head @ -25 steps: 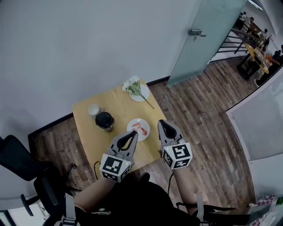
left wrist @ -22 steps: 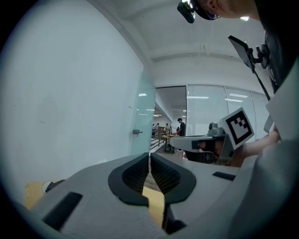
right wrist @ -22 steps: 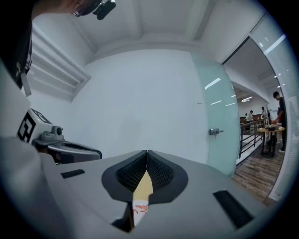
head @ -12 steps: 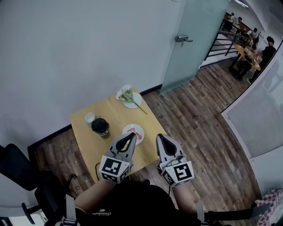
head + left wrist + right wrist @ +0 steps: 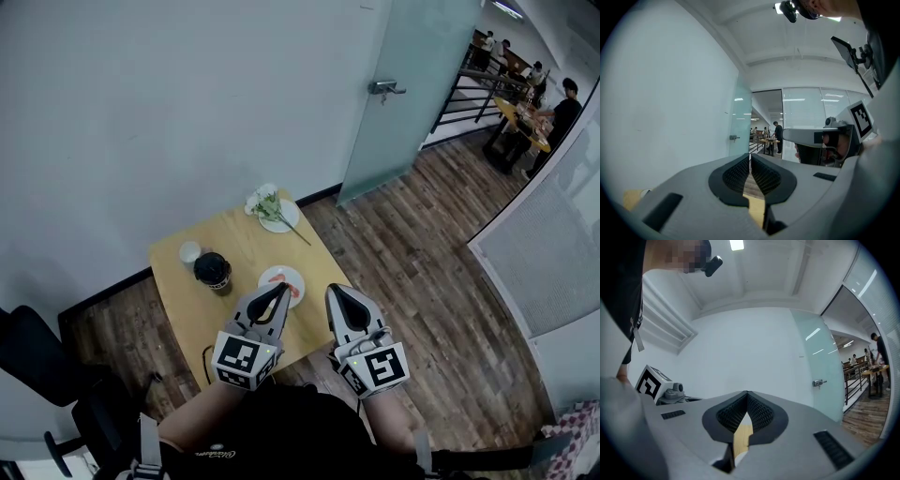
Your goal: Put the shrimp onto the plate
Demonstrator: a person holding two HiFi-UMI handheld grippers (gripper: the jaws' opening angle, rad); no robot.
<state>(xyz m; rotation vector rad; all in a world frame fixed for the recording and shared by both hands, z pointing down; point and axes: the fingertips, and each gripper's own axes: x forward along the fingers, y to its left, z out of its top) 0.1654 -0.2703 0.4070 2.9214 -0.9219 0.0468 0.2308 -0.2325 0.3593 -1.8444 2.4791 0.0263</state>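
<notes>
Hovering over the near edge of the square pale wooden surface (image 5: 246, 242), the left gripper (image 5: 278, 292) (image 5: 750, 162) has its jaws together with nothing between them. The right gripper (image 5: 337, 292) (image 5: 747, 402) likewise has its jaws shut and empty. The small orange-red shrimp (image 5: 292, 284) lies on the round white plate (image 5: 269, 275) just ahead of the left jaws' tips.

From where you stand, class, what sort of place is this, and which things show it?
Probably an office or shared workspace. A frosted glass door opens off the room, a black chair stands on the wood floor, and people sit around a far table.
</notes>
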